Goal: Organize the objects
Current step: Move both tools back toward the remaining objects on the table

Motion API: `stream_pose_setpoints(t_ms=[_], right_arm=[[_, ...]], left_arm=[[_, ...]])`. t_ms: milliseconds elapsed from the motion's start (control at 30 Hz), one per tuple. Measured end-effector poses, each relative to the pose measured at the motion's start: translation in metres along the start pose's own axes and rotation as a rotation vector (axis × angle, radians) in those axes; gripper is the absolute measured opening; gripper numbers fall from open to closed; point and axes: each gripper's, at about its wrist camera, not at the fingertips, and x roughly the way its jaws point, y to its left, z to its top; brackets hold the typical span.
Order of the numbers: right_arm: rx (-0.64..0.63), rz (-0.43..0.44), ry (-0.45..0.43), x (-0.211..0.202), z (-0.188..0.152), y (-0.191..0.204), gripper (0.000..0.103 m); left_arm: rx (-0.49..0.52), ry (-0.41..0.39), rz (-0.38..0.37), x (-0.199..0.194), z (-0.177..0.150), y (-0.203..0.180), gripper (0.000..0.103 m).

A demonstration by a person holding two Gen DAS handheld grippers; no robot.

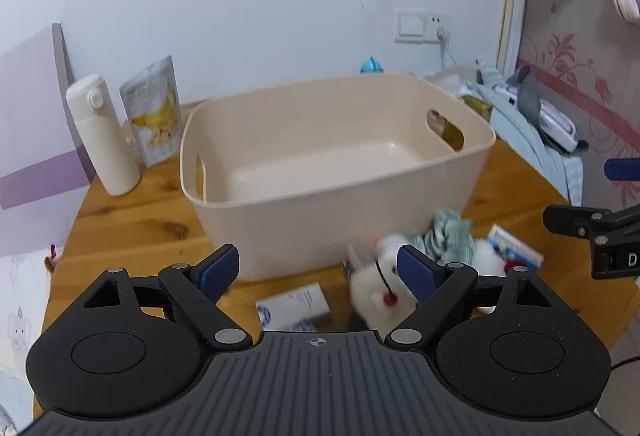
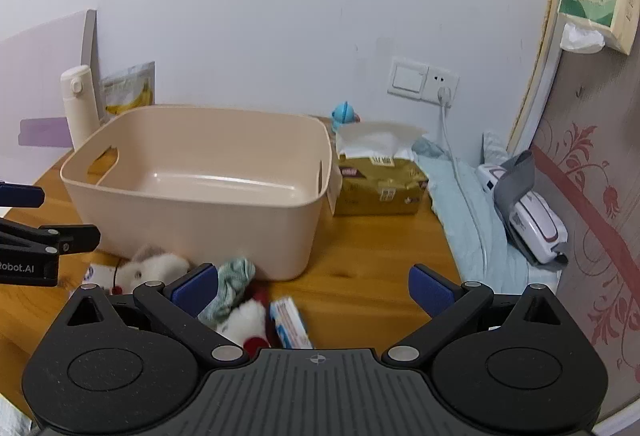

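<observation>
Nearest, left tool (image 1: 318, 272) and right tool (image 2: 312, 290) both gape, nothing clamped. Just before the bin (image 1: 336, 139) on the counter (image 1: 132, 232): small box (image 1: 294, 306), white plush toys (image 1: 380, 284), crumpled cloth (image 1: 444, 236), second packet (image 1: 516, 246). Bin inside bare; sorting apparently not begun.

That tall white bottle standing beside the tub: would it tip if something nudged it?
Probably: the white bottle is tall and narrow, standing upright on the wooden table. Its smooth round body looks slippery and apt to roll once down.
</observation>
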Motion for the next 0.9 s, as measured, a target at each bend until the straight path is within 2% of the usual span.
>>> stream_pose_setpoints(t_ms=[267, 900], right_arm=[[-0.008, 0.008, 0.056, 0.008, -0.024, -0.001, 0.103], [0.050, 0.080, 0.153, 0.030, -0.063, 0.001, 0.103]], left_arm=[[-0.026, 0.046, -0.009, 0.007, -0.026, -0.004, 0.088], [-0.042, 0.144, -0.019, 0.032, -0.059, -0.005, 0.088]])
